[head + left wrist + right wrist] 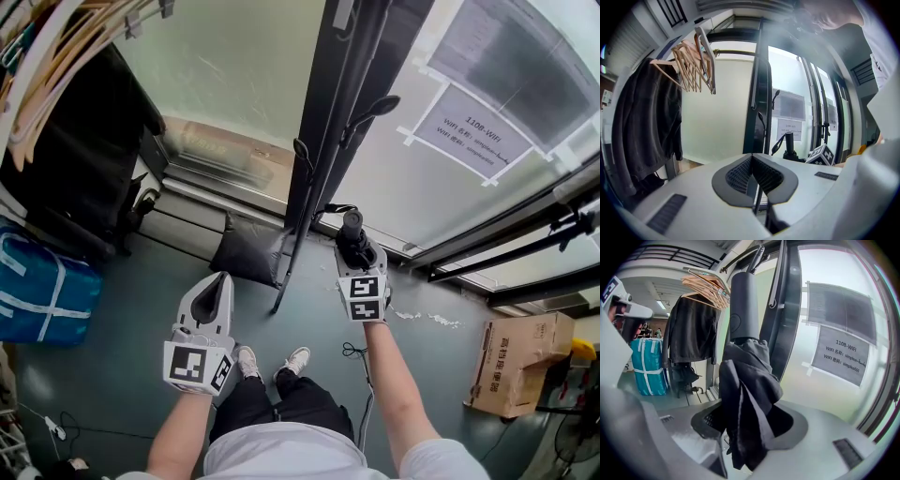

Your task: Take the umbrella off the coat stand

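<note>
A folded black umbrella [352, 235] stands upright in my right gripper [362, 259], which is shut on its bunched cloth; the smooth round handle points up. In the right gripper view the umbrella [746, 380] fills the jaws of that gripper [740, 423], and its cloth hangs down between the pads. It is just right of the black coat stand [323, 141], clear of the hooks [375, 106]. My left gripper [221, 283] hovers lower left of the stand's foot, shut with nothing in it [751, 160]. The stand's pole [761, 93] shows beyond it.
A dark jacket [84, 159] and wooden hangers hang on a rail at the left, above a blue bag [47, 291]. A grey cushion [248, 251] lies by the stand's foot. A glass wall with a paper sign [473, 131] is behind. A cardboard box [520, 361] sits right.
</note>
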### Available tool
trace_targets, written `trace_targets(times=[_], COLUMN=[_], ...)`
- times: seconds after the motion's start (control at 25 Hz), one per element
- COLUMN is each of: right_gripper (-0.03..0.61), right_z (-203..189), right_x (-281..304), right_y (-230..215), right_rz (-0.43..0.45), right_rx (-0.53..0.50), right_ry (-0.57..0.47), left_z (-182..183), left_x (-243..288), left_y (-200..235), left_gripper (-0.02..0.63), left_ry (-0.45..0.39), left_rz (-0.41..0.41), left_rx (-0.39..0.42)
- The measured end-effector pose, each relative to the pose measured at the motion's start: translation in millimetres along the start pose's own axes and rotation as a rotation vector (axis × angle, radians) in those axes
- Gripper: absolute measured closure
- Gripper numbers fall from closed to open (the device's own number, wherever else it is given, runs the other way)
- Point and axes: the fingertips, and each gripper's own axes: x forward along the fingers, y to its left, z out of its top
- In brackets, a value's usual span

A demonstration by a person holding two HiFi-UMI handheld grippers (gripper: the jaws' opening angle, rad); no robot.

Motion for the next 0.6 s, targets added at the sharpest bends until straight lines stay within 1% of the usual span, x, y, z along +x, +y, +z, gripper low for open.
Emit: trace_targets(times=[0.24,0.6], right_gripper=[0.342,0.342], right_z=[10.5,22.4], right_x=[2.8,-0.6], right_y=[-1.4,-8.5], right_rz=[0.017,0.022], right_rx=[-0.017,-0.029], right_ry=[-0.016,-0.037], left_z=[3.8,8.5], left_x=[2.4,7.4], left_y=[0.3,-3.5], left_gripper=[0.591,0.591], left_ry=[-0.007,-0.014], left_rz=[0.018,0.019], left_rx=[-0.003,0.001])
